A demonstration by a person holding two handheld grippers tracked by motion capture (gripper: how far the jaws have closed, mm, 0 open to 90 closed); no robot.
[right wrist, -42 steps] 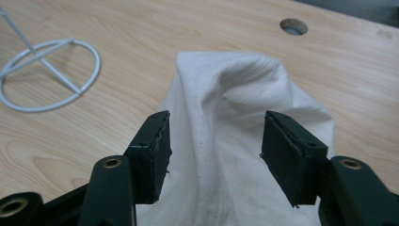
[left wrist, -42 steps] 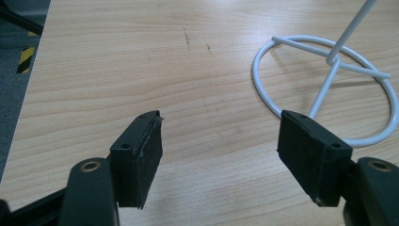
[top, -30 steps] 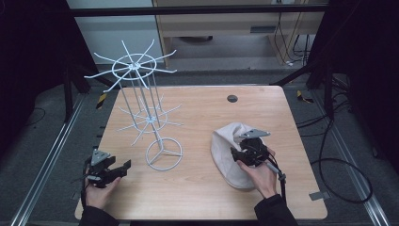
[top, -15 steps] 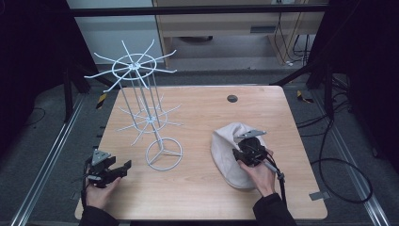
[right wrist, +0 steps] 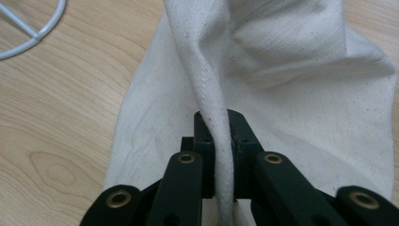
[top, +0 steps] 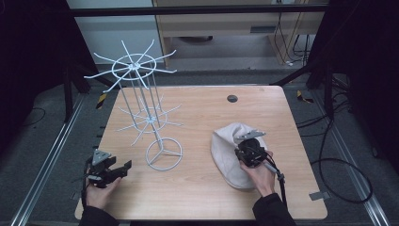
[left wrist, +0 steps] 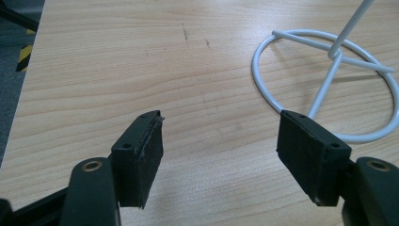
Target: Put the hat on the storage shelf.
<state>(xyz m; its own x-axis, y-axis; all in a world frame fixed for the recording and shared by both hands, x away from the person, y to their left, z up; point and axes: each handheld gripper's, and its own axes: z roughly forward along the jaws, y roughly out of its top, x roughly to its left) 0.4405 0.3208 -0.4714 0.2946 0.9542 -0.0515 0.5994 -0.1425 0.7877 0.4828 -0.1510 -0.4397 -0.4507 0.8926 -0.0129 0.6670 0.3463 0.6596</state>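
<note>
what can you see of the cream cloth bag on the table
The cream woven cloth bag lies crumpled on the right half of the wooden table, beside the white wire rack but apart from it. One raised fold or hem of it is pinched between the jaws of the right gripper; the rest sags onto the wood.

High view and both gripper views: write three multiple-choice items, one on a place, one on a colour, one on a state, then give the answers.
1. Where does the white wire rack stand on the table?
A. left half
B. right edge
C. near right corner

2. What colour is the cloth bag?
A. red
B. off-white
C. black

3. How is the right gripper?
A. open over bare wood
B. shut on the rack
C. shut on a fold of the bag

Answers: 1 A, the rack's ring base sits left of centre; 2 B, pale cream fabric; 3 C, a ridge of cloth runs between the closed jaws.
</note>
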